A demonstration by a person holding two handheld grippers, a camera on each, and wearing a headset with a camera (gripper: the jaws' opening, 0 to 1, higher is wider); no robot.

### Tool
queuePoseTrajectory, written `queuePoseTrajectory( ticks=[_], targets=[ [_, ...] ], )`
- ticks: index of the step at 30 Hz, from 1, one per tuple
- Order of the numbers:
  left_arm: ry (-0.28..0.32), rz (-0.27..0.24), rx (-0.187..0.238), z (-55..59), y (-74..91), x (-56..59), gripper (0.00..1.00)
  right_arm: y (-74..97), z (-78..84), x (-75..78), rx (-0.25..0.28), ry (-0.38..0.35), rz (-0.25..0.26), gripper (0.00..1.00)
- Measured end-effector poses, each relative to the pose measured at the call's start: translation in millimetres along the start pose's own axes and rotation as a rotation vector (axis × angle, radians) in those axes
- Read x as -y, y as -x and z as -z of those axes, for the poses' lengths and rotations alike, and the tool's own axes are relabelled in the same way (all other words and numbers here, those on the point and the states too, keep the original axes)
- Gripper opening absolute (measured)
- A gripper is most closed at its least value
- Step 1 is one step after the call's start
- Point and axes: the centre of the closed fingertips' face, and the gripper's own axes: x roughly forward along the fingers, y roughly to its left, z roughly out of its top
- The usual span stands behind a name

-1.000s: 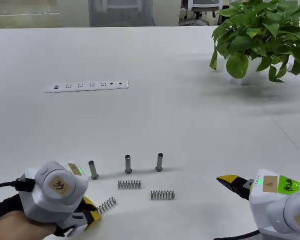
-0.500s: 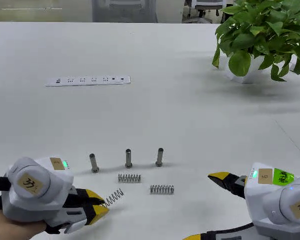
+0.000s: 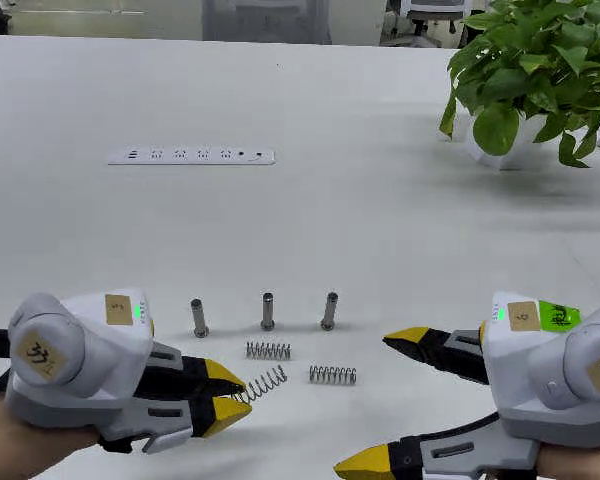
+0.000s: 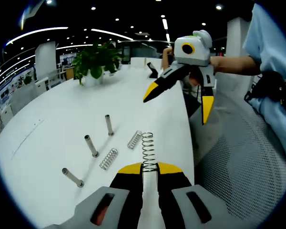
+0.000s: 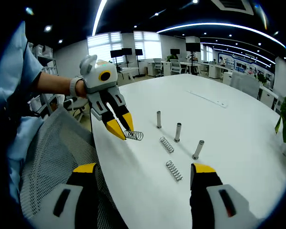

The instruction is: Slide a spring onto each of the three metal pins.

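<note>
I see a flat white power strip (image 3: 191,156) upper left on the white tabletop (image 3: 380,230), a leafy green plant in a white pot (image 3: 535,70) upper right.

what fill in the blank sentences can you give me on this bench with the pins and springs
The spring clamped at one end is in the ____ hand-held gripper.
The right hand-held gripper has its jaws ____.
____ loose springs lie on the table beside the three upright pins.
Missing words: left; open; two.
</note>
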Motion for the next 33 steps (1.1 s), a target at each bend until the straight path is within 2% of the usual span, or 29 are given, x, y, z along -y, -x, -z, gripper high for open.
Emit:
queuePoseTrajectory(
  ticks=[4,6,9,12,17,24,33],
  targets=[
    [-0.037,0.02,0.001,-1.9,0.4,2.0,0.1,-4.5,-7.3,-3.9,-0.003,0.037,-0.054,0.69],
    [-0.047,0.027,0.005,-4.1,0.6,3.9,0.09,-6.6,-10.6,-4.3,-0.003,0.041,-0.067,0.6],
    [-0.069,0.043,0.021,-8.8,0.3,8.6,0.09,-10.1,-12.4,-10.0,-0.025,0.033,-0.128,0.49],
    [-0.094,0.059,0.023,-11.1,-1.3,14.1,0.09,-14.2,-14.8,-11.9,-0.039,0.052,-0.168,0.39],
    [-0.12,0.076,0.029,-13.7,-3.3,19.6,0.09,-17.1,-17.7,-14.2,-0.052,0.047,-0.218,0.3],
    [-0.151,0.1,0.038,-17.6,-4.4,25.4,0.09,-22.0,-18.8,-21.5,-0.077,0.068,-0.278,0.23],
    [-0.147,0.114,0.047,-16.6,-6.8,29.2,0.09,-26.7,-13.0,-27.1,-0.098,0.061,-0.303,0.13]
  ],
)
